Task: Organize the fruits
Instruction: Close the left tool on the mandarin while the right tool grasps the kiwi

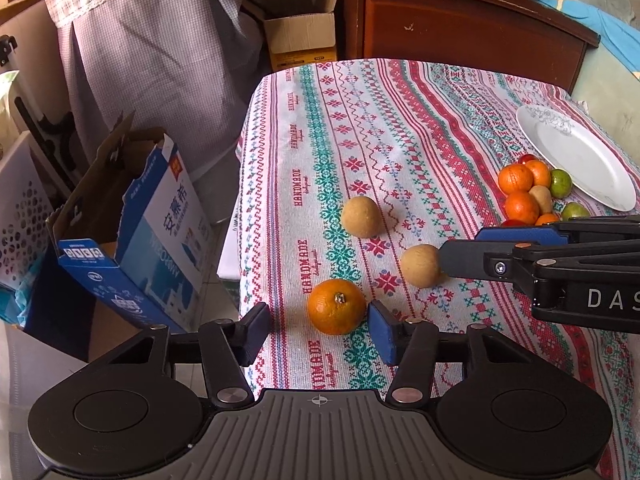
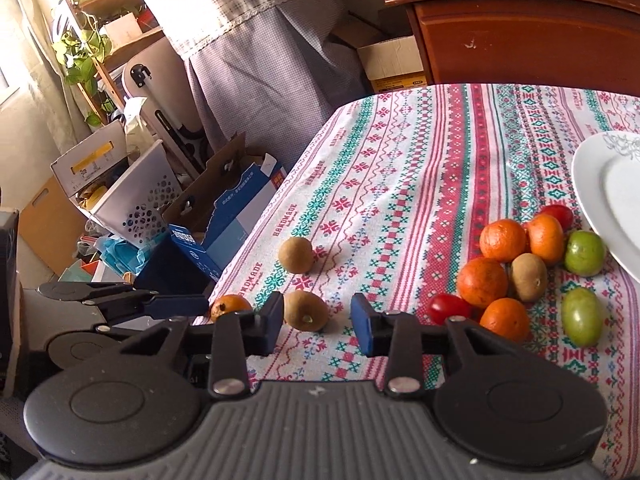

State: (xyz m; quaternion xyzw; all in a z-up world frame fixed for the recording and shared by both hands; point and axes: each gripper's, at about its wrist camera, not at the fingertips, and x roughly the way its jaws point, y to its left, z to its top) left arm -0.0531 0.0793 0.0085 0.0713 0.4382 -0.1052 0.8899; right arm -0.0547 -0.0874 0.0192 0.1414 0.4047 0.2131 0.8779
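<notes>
My left gripper [image 1: 318, 330] is open, low over the patterned tablecloth [image 1: 400, 128], with an orange [image 1: 337, 306] just ahead between its fingertips, touching the right pad. My right gripper [image 2: 317, 326] is open around a brown kiwi [image 2: 306, 311] that lies on the cloth; in the left wrist view the right gripper [image 1: 460, 252] comes in from the right beside that kiwi [image 1: 421, 266]. A second kiwi [image 1: 361, 216] lies farther back. A pile of oranges, tomatoes, a kiwi and green fruits [image 2: 520, 264] lies by a white plate [image 2: 608, 184].
The table's left edge drops to a cluttered floor with an open blue-and-white carton [image 1: 160, 232], a white perforated basket [image 2: 136, 196] and cardboard boxes [image 1: 300, 36]. A brown wooden cabinet [image 1: 460, 24] stands behind the table.
</notes>
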